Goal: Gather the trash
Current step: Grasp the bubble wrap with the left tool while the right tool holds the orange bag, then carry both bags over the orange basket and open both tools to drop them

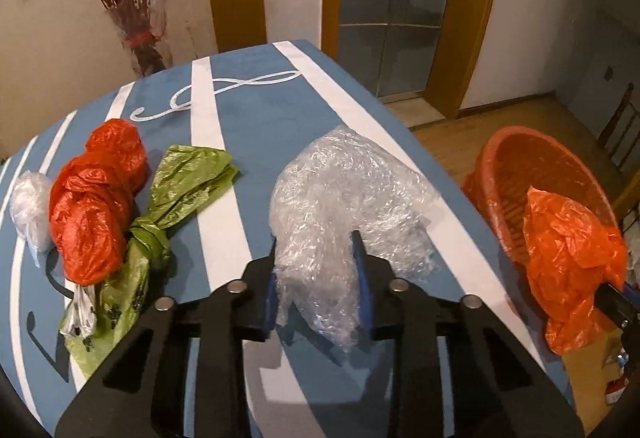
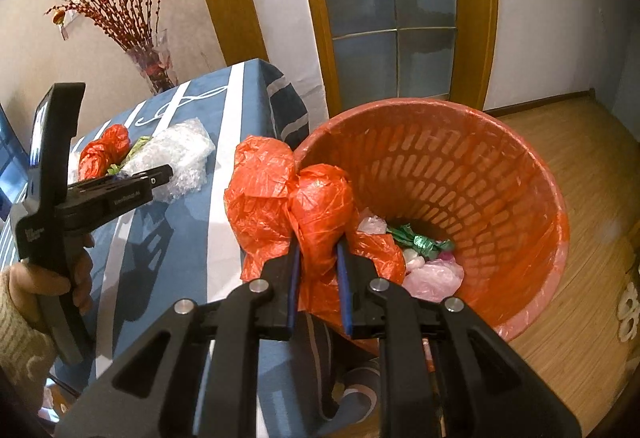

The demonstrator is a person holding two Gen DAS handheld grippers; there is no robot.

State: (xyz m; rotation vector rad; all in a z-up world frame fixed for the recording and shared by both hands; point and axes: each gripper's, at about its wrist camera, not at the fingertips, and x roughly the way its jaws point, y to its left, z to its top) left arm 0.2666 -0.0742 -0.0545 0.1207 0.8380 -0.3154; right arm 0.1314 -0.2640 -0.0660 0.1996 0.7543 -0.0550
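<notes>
Nearest the left wrist camera, the left gripper point(image 1: 316, 258) pinches clear bubble wrap point(image 1: 344, 205) on the striped tablecloth point(image 1: 256, 117). Beyond the table edge, the right gripper point(image 2: 318, 258) grips a crumpled orange bag point(image 2: 280, 205) beside the orange wastebasket point(image 2: 460, 165).

Beyond the fingers stood off-white plaster walls point(image 1: 48, 21), a wood-framed frosted-glass door point(image 2: 394, 21) and a glass vase of red branches point(image 1: 138, 25). Right of them lay light wooden plank flooring point(image 2: 568, 165).
</notes>
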